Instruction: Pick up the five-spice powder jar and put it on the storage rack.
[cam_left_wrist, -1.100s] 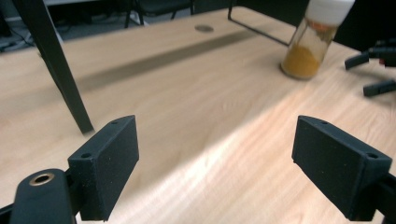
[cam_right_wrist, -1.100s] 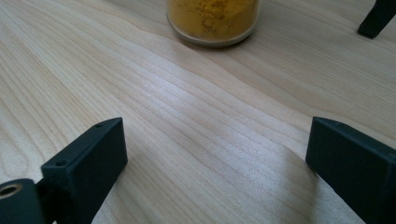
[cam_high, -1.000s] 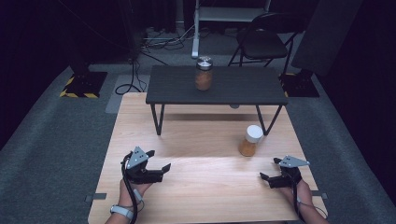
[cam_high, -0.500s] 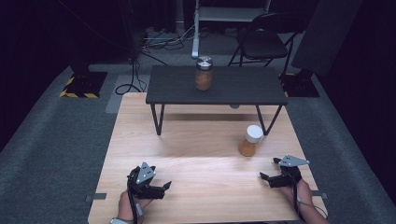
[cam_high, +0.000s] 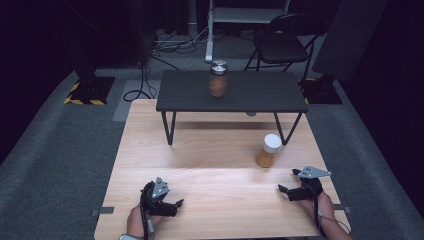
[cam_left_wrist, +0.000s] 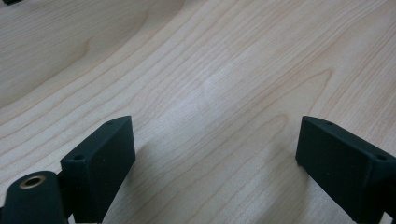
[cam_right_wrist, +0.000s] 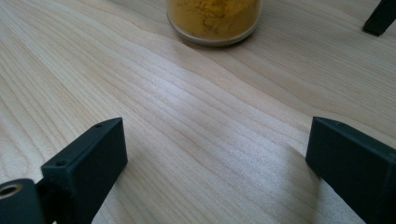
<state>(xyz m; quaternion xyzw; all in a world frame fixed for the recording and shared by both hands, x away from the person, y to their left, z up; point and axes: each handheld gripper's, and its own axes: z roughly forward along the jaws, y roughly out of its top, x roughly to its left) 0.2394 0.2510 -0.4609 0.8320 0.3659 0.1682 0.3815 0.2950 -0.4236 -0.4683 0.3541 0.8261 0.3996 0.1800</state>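
My right gripper (cam_high: 286, 190): jaws wide apart, nothing between, resting low over the wooden table (cam_high: 210, 165). White-capped jar (cam_high: 267, 150) of yellow powder: upright just ahead. My left gripper (cam_high: 176, 205): jaws just been opening, nothing between.

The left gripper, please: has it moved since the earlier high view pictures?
Yes. The left gripper has shifted rightward and toward the wooden table's near edge, its fingers just opening, nothing between them.
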